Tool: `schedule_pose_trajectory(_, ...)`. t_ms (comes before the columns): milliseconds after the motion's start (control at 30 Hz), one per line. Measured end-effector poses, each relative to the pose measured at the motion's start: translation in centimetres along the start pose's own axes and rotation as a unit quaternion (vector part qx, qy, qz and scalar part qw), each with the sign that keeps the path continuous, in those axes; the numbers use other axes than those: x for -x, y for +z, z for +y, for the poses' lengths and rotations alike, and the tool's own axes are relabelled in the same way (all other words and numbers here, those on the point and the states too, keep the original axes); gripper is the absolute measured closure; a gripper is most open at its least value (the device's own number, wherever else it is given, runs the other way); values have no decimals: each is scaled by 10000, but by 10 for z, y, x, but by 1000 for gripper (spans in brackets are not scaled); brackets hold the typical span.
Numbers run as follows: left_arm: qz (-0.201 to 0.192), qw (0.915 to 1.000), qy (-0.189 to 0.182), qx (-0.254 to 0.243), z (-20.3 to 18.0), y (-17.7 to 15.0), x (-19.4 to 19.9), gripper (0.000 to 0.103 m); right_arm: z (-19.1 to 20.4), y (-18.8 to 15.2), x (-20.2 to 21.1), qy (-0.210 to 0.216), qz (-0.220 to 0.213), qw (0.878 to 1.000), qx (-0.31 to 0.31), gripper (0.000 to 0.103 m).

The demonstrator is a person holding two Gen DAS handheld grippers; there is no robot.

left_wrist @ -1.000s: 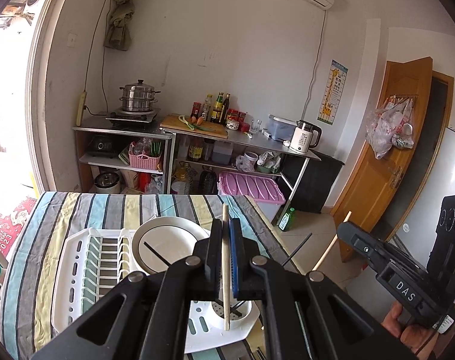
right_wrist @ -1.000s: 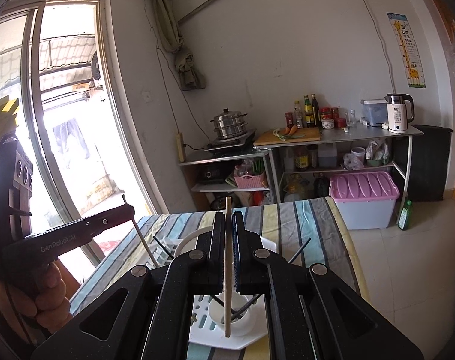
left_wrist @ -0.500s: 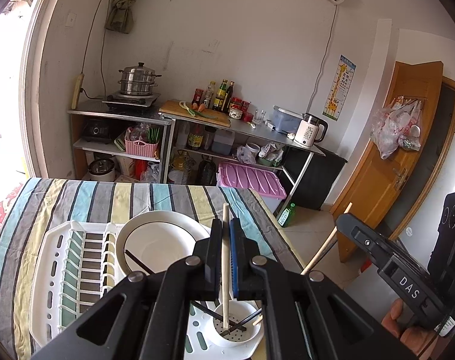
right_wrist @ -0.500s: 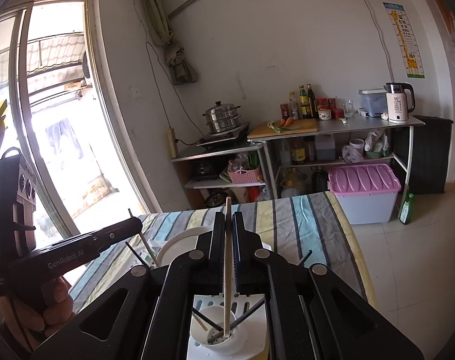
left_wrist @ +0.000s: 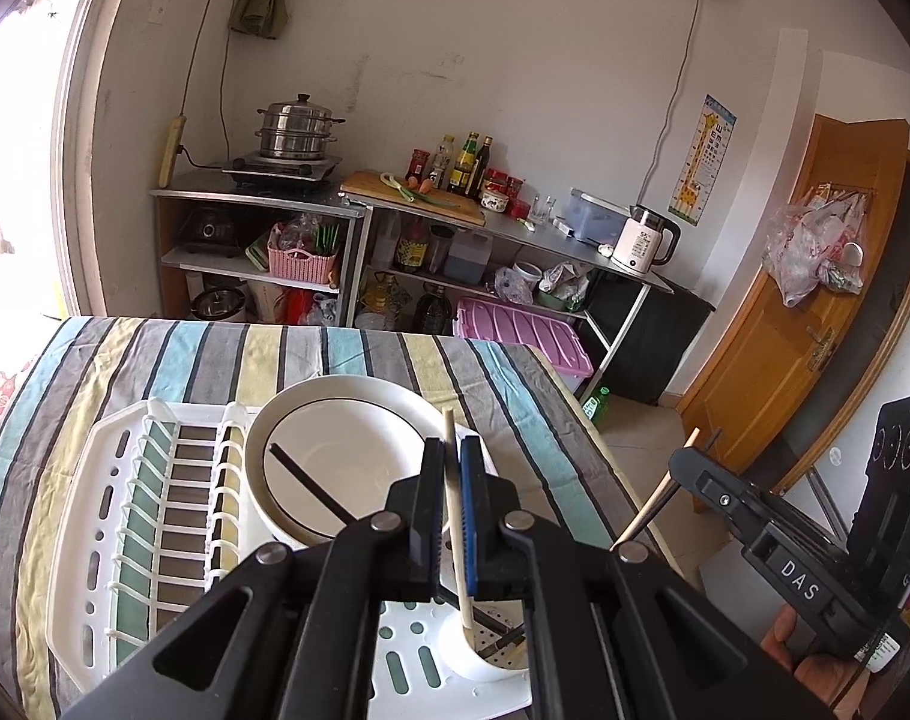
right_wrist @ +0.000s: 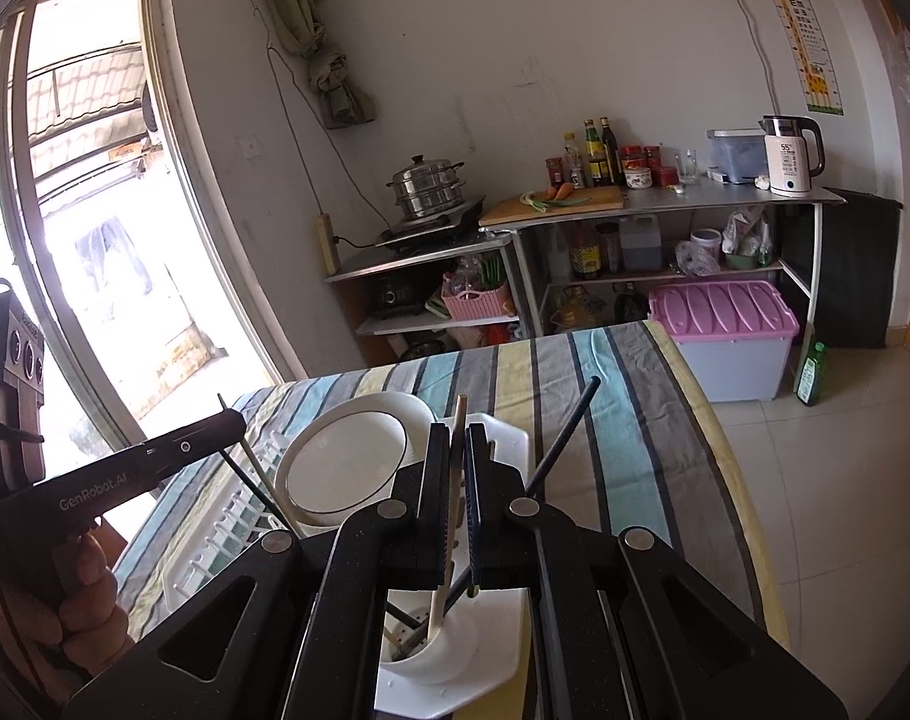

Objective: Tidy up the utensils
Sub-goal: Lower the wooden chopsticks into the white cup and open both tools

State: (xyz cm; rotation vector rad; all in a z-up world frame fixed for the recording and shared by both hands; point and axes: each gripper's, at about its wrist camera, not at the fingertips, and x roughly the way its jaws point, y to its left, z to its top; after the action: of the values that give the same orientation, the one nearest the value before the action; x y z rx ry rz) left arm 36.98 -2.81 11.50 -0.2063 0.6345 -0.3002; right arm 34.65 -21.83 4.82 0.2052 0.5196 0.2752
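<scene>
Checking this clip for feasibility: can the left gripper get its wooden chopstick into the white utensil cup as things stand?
Probably yes. The left gripper is shut on the wooden chopstick, whose lower tip already reaches the open utensil cup; only a few sticks lie inside.

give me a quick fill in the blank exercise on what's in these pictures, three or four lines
1. Each tool, the left tool and the right tool, is shut on a light wooden ____.
2. The lower end of the left tool's stick reaches into the white ____ at the corner of the drying rack.
3. A black chopstick lies across the white ____ in the rack.
4. The cloth on the table has a ____ pattern.

Missing words: chopstick; cup; bowl; striped
</scene>
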Motion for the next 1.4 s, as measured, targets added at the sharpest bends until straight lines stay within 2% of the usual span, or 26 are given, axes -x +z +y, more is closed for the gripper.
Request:
schedule_pose_trajectory(233, 41, 9998, 209, -10, 5, -2, -2, 96, -6, -4, -6, -133, 152, 9998, 7, 97)
schedule_pose_trajectory(633, -10, 9994, 298, -175, 3, -7, 6, 95, -7, -6, -2, -190, 242, 9995, 78, 97)
schedule_pose_trajectory(700, -26, 9993, 322, -185, 3, -8, 9, 95, -5, -6, 3, -212, 206, 9995, 110, 94)
schedule_pose_trajectory(767, -58, 9993, 327, -173, 4, -10, 13, 89, -5, -7, 9, -192, 154, 9996, 107, 87)
schedule_pose_trajectory(833, -87, 9994, 315, -149, 5, -12, 18, 85, -3, -9, 15, -172, 120, 9997, 121, 87)
schedule_pose_trajectory(1167, -241, 9987, 384, -217, 4, -35, 57, 85, 6, -33, 63, -69, 10, 9996, 278, 87)
schedule_pose_trajectory(1400, -268, 9983, 349, -394, -6, -79, 100, 85, 13, -73, 109, 14, 5, 9991, 416, 87)
